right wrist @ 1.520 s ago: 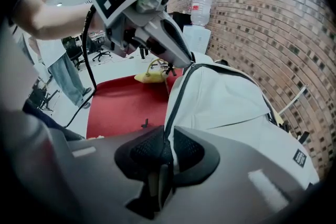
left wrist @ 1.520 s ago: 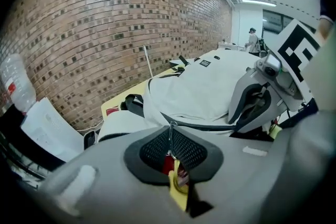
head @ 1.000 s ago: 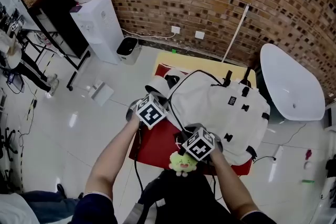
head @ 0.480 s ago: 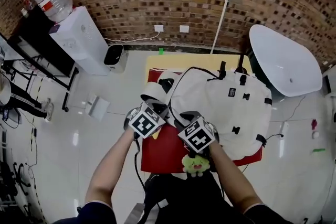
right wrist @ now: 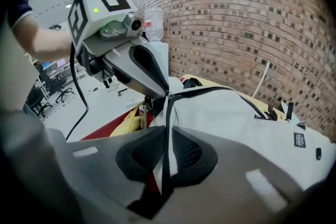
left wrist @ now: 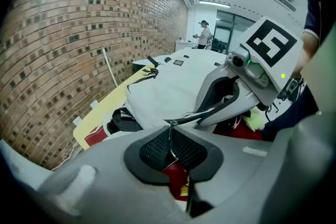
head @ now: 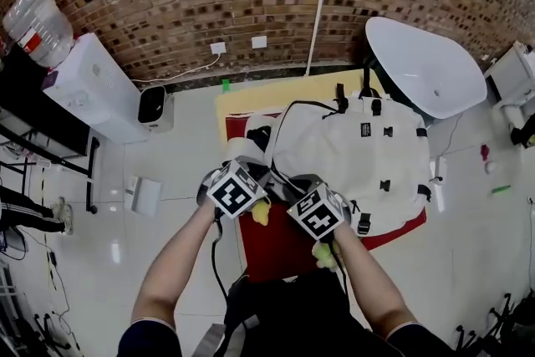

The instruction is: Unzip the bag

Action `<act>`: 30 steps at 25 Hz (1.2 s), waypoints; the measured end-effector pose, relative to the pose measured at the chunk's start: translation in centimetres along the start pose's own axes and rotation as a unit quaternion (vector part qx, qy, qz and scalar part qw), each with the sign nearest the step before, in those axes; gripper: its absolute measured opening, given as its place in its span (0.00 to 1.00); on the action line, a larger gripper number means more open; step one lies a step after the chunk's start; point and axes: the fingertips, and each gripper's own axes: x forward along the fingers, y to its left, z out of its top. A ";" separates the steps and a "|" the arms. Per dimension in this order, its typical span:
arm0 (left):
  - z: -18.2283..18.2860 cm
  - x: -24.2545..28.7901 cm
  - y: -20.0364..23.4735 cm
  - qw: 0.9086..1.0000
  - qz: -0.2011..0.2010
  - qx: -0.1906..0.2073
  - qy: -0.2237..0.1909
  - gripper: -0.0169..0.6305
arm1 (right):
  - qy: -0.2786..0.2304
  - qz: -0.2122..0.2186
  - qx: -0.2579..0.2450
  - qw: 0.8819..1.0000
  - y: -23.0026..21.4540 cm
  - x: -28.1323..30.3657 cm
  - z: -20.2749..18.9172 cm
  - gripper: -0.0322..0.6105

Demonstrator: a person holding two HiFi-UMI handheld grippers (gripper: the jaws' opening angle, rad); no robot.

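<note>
A white backpack [head: 355, 150] with black straps lies on a red mat [head: 280, 251]. Both grippers meet at its near left corner. My left gripper [head: 269, 181] is shut on the metal zipper pull [left wrist: 170, 140], which shows as a thin ring between its pads [left wrist: 152, 147]. My right gripper [head: 291, 190] faces it from the right. Its jaws are closing, and the bag's black zipper edge [right wrist: 167, 123] runs between its pads [right wrist: 186, 152]. The zipper line continues up round the backpack's top [right wrist: 210, 90].
A yellow-green plush toy [head: 324, 255] lies on the mat under my right arm, and a yellow item [head: 261, 213] under the left gripper. A white tub [head: 418, 67] stands behind the bag and a water dispenser [head: 88, 88] at the left. A black bag [head: 284, 313] sits near my body.
The head view has swung, so the bag sits more to the right. Both grippers stay together at the bag's near corner, a little closer to each other than a second ago.
</note>
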 end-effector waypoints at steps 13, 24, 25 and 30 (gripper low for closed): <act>1.5 0.6 2.3 0.991 -0.046 0.102 0.077 0.07 | -0.016 -0.041 0.006 0.999 0.2 -0.5 0.0 0.11; 2.0 1.2 4.8 0.972 -0.046 0.158 0.165 0.08 | -0.008 -0.046 -0.069 0.997 1.1 -0.1 -0.1 0.10; 2.2 1.4 5.2 0.972 -0.044 0.157 0.167 0.08 | -0.007 -0.043 -0.073 0.996 1.2 -0.1 -0.1 0.10; 3.2 2.8 7.0 0.975 -0.035 0.154 0.156 0.07 | -0.007 -0.031 -0.080 0.996 1.9 -0.1 -0.6 0.10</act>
